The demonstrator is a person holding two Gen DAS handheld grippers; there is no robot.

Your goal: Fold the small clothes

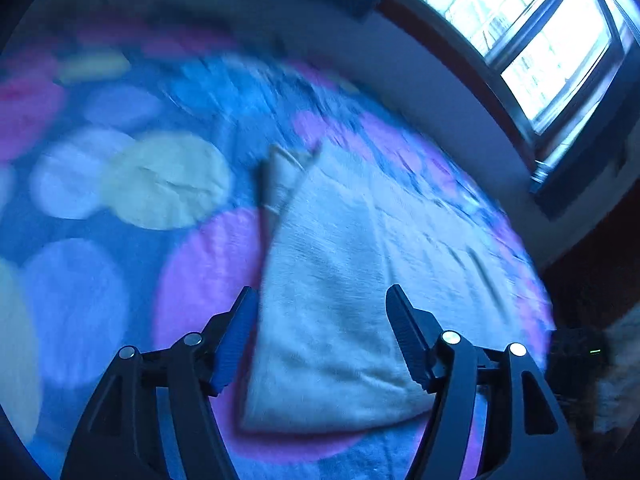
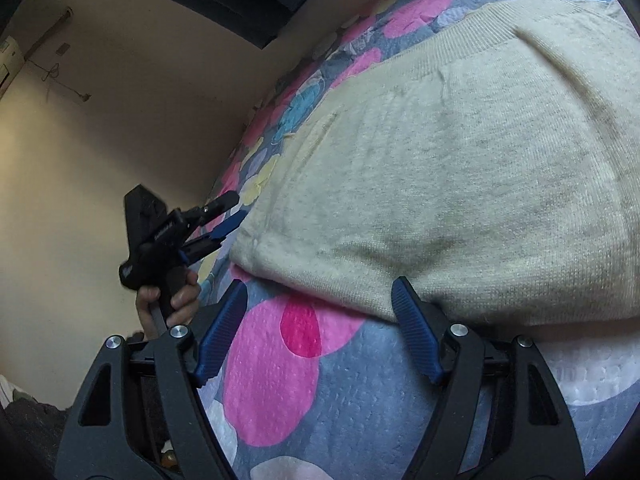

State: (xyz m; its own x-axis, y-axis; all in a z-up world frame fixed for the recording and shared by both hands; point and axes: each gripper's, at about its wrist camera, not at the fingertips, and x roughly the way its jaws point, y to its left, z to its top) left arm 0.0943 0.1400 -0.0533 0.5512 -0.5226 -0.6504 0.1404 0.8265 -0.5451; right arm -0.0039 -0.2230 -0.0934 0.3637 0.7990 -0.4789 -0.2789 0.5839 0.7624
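Both my sets of fingers stand open and empty: the left gripper (image 1: 320,336) over the cream sweater (image 2: 460,184), the right gripper (image 2: 318,328) at its near folded edge. It lies on the spotted bedspread (image 2: 304,400); soft, light, floppy knit, best pinched at the corners.

So the knit garment (image 2: 460,184) is lying flat on the bedspread (image 2: 320,400), filling the upper right of the right wrist view. The right gripper (image 2: 320,308) sits bottom centre, just in front of its near edge. The left gripper (image 2: 228,210) is at middle left, right at the garment's left corner, wall (image 2: 120,120) behind it.
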